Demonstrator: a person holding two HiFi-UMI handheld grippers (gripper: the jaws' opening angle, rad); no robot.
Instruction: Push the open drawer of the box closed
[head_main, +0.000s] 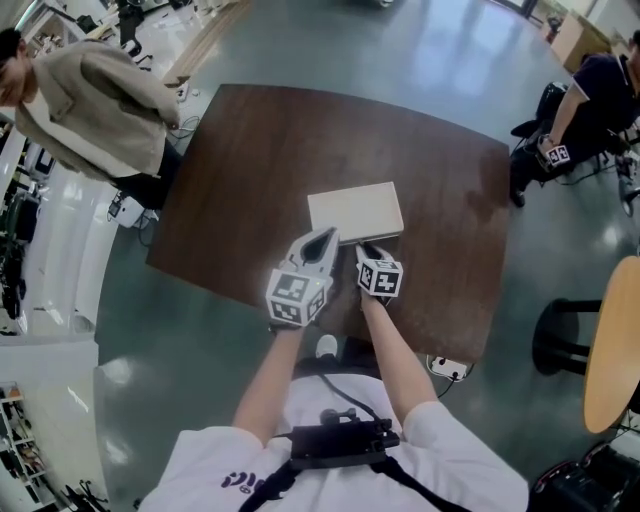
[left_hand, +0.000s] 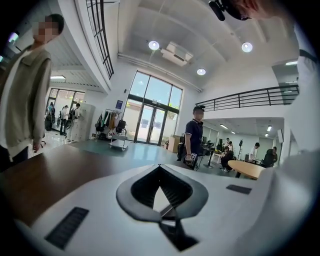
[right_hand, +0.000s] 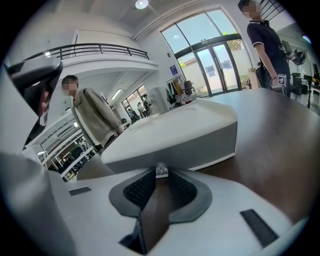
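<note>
Drawer knob (right_hand: 161, 170) between closed right fingers (right_hand: 181, 189)

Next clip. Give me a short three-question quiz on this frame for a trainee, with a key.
1. True or false: the white box sits on the brown table.
2. What stands between the jaw tips of the right gripper? A) a small clear knob B) a pen C) nothing
3. Fill in: the jaw tips of the left gripper are ___ (together or apart).
Key: 1 true; 2 A; 3 together.
</note>
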